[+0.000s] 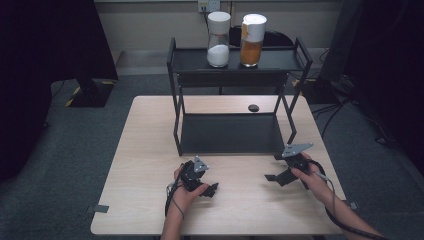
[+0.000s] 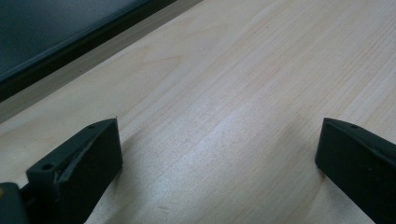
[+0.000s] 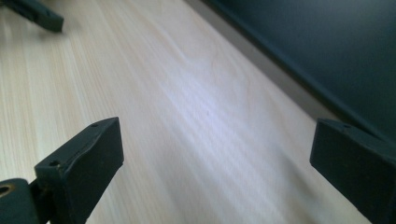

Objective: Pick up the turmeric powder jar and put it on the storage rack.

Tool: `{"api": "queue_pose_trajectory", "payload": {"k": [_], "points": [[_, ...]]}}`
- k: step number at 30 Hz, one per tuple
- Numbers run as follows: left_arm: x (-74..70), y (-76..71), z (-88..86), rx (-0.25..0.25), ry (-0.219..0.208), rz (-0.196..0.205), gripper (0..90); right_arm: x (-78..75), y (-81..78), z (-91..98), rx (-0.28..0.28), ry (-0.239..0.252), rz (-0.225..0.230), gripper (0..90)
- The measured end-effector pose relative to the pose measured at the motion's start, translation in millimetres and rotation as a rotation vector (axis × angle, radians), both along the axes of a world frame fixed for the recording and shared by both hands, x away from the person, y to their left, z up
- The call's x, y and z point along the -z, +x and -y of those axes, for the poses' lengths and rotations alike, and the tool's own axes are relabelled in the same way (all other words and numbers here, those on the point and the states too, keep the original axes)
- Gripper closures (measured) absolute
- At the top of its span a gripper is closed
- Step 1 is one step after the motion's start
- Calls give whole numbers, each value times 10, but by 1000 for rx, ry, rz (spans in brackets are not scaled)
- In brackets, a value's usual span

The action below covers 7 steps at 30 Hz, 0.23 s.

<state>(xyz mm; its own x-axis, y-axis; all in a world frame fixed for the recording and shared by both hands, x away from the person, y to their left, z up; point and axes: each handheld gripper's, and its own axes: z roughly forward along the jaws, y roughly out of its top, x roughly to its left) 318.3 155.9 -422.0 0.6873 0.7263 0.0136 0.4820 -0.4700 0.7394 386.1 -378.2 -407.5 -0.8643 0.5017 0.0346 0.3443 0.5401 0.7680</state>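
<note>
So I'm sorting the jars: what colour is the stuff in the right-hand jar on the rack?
Orange, under a white lid; the jar shows best in the high view.

- We see the pale wooden table [image 1: 150, 150] evenly lit from above, while the room's far corners sink into darkness.
- We catch a soft whitish sheen on the wood in both gripper views.
- We find near edges soft and the high view slightly grainy.

Light wood worktop [image 1: 150, 150] on grey carpet floor [image 1: 65, 150]. Beige wall [image 1: 150, 25] behind with a power outlet [image 1: 208, 5]. Dark curtains [image 1: 45, 45] at both sides, cables [image 1: 345, 100] right.
</note>
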Motion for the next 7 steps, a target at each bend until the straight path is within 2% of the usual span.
{"api": "queue_pose_trajectory", "payload": {"k": [5,7], "points": [[-11,-3,-16,4,-3,-5,7,-8,-94,4,-15,-47,6,16],[-47,-6,-56,4,-27,-15,37,-66,-100,17,-31,-48,0,20]]}}
